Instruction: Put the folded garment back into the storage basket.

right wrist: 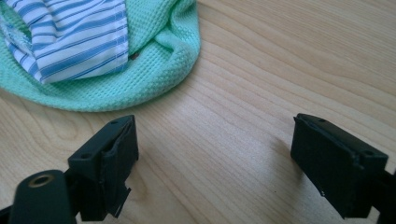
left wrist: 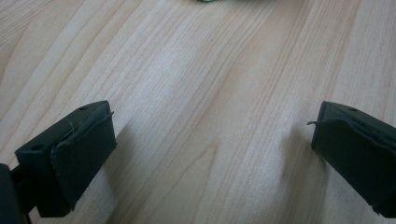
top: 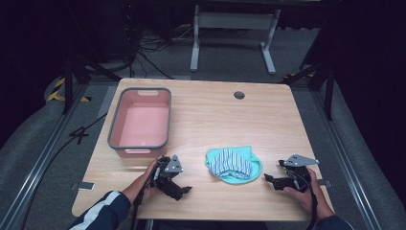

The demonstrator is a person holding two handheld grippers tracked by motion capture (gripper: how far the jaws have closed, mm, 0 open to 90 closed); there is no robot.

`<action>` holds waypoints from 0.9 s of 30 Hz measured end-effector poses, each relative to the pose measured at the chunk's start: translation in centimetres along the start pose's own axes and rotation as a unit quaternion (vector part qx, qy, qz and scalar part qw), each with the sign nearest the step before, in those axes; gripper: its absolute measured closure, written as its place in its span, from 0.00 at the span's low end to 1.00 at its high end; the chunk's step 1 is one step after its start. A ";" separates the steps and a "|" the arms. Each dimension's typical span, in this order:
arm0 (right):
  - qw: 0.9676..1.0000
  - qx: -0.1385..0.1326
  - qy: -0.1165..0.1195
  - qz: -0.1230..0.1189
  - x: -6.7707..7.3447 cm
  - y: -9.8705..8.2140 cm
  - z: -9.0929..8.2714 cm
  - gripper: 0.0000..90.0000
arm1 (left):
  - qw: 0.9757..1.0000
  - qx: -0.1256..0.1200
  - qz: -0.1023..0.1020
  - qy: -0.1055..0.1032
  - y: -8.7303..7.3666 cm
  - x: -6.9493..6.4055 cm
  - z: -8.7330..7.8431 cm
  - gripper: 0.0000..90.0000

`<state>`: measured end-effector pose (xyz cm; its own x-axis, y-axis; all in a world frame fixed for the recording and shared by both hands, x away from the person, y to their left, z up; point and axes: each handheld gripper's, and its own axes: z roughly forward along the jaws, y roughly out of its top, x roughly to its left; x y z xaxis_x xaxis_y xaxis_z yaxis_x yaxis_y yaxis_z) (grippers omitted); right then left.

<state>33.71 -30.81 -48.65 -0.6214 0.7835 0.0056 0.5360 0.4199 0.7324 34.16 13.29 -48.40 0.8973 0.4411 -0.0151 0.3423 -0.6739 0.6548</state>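
Note:
A mint-green knitted cloth (top: pixel 251 170) lies bunched near the table's front edge, with a blue-and-white striped cloth (top: pixel 230 162) on top of it. In the right gripper view the green cloth (right wrist: pixel 159 65) and the striped cloth (right wrist: pixel 79 37) lie just beyond the jaws at upper left. My left gripper (top: pixel 181 190) rests low over the table to the left of the pile, open with bare wood between its jaws (left wrist: pixel 210 149). My right gripper (top: pixel 271 178) sits to the right of the pile, open and holding nothing (right wrist: pixel 215 163).
A pink tub with a grey rim (top: pixel 113 129) stands open at the table's left, behind my left gripper. A round cable hole (top: pixel 239 95) sits near the far edge. A white frame (top: pixel 233 21) and cables lie on the floor beyond the table.

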 end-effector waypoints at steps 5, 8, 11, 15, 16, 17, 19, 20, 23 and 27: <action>1.000 0.001 0.001 -0.002 -0.1 0.0 0.0 0.17 | 1.000 -0.001 0.003 -0.004 -0.1 0.1 0.0 0.00; 1.000 0.002 0.002 -0.001 -0.1 0.0 -0.1 0.17 | 1.000 -0.002 0.005 -0.005 -0.1 0.1 0.0 0.00; 1.000 0.001 0.002 -0.002 -0.1 0.0 -0.1 0.17 | 1.000 0.000 0.007 -0.003 -0.2 0.1 -0.2 0.00; 1.000 0.001 0.002 0.000 -0.1 0.0 -0.1 0.17 | 1.000 -0.001 0.007 -0.004 -0.2 0.2 -0.1 0.00; 1.000 0.001 0.002 -0.001 -0.1 0.0 -0.1 0.17 | 1.000 -0.001 0.008 -0.005 -0.2 0.2 -0.1 0.00; 1.000 0.000 0.003 -0.001 -0.1 0.0 -0.1 0.17 | 1.000 -0.001 0.008 -0.006 -0.2 0.2 -0.1 0.00; 1.000 0.000 0.003 -0.001 -0.1 -0.1 -0.1 0.17 | 1.000 -0.001 0.008 -0.006 -0.2 0.2 -0.1 0.00; 1.000 0.000 0.003 -0.001 -0.1 -0.1 -0.1 0.17 | 1.000 -0.001 0.008 -0.006 -0.2 0.2 -0.1 0.00; 1.000 0.001 0.003 -0.001 -0.1 0.0 0.0 0.17 | 1.000 0.000 0.007 -0.005 -0.3 0.1 -0.2 0.00; 1.000 0.003 0.003 -0.003 -0.2 0.0 0.0 0.17 | 1.000 0.000 0.005 -0.003 -0.3 0.1 -0.3 0.00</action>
<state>33.83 -30.97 -48.61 -0.6284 0.7778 0.0062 0.5355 0.4268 0.7288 34.07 13.68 -48.40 0.9024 0.4307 -0.0125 0.3329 -0.6783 0.6550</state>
